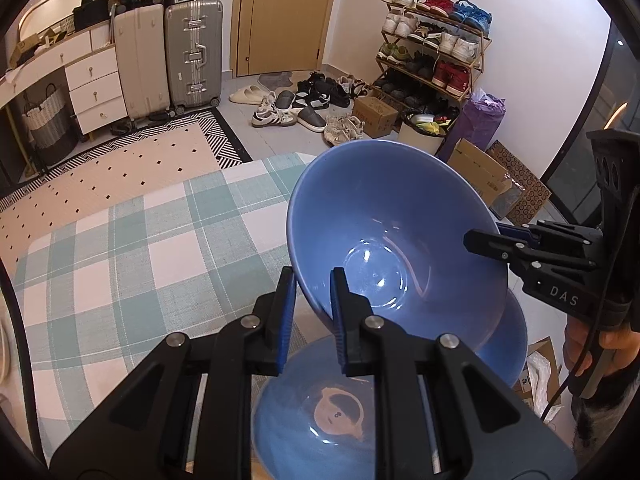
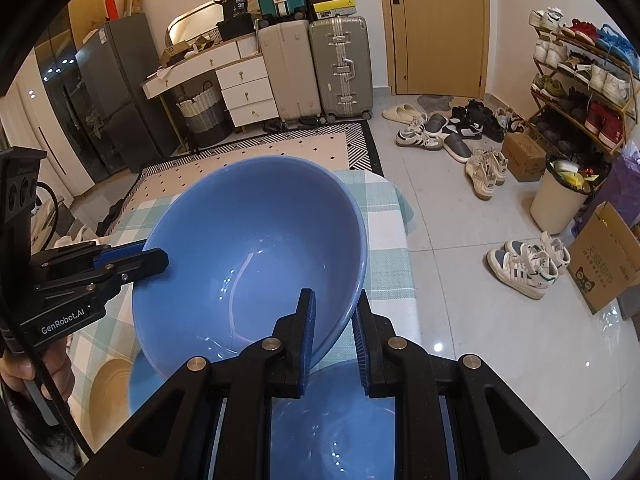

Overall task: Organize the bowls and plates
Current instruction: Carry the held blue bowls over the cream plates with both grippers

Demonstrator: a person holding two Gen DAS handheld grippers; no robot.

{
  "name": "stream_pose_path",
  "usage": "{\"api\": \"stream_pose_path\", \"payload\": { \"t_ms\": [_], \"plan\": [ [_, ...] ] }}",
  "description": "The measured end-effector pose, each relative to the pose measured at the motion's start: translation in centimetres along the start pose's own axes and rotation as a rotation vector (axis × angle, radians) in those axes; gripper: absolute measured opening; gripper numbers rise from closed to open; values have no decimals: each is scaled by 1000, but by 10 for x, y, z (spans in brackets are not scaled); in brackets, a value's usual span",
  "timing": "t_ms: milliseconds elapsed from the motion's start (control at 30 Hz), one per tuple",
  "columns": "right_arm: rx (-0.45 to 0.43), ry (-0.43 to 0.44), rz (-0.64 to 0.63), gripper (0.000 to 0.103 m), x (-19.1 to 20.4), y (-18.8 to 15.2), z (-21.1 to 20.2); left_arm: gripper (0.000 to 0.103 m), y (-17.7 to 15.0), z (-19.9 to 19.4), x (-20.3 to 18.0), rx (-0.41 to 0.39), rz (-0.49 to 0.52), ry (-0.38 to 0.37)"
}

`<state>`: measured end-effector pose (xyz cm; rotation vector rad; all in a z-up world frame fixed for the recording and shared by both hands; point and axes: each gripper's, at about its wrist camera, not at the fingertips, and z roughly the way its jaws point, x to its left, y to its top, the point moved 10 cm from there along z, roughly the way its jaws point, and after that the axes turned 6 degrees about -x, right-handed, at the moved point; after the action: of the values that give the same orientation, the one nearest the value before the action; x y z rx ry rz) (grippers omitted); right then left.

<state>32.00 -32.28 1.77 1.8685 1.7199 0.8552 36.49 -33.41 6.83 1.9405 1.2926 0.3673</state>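
A blue bowl (image 1: 384, 232) is held tilted in the air by both grippers, above the table. My left gripper (image 1: 314, 280) is shut on its near rim. My right gripper (image 1: 480, 240) is shut on the opposite rim. In the right wrist view the same bowl (image 2: 248, 256) has my right gripper (image 2: 334, 304) clamped on its near rim and my left gripper (image 2: 156, 258) on its far-left rim. Below it lies another blue bowl (image 1: 320, 412) with a brown picture inside. That lower bowl also shows in the right wrist view (image 2: 332, 436).
The table has a green and white checked cloth (image 1: 132, 264). A cream dish (image 2: 110, 396) sits left of the lower bowl. On the floor beyond are shoes (image 2: 452, 136), a shoe rack (image 1: 432, 52), a bin (image 2: 560, 196), boxes (image 2: 604, 264) and suitcases (image 1: 192, 52).
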Motion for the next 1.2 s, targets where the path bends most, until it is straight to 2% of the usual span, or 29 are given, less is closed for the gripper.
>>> {"api": "stream_pose_path", "payload": {
  "t_ms": [533,967,1200],
  "plan": [
    [-51,33,-33,19,32,-9,-42,14,-21,-63,-12,-35,3,20],
    [-55,45,-48,19,49,-24,-58,14,-35,-78,-15,-39,-4,20],
    [-50,54,-56,19,62,-36,-60,14,-53,-95,-14,-41,-11,24]
  ]
}}
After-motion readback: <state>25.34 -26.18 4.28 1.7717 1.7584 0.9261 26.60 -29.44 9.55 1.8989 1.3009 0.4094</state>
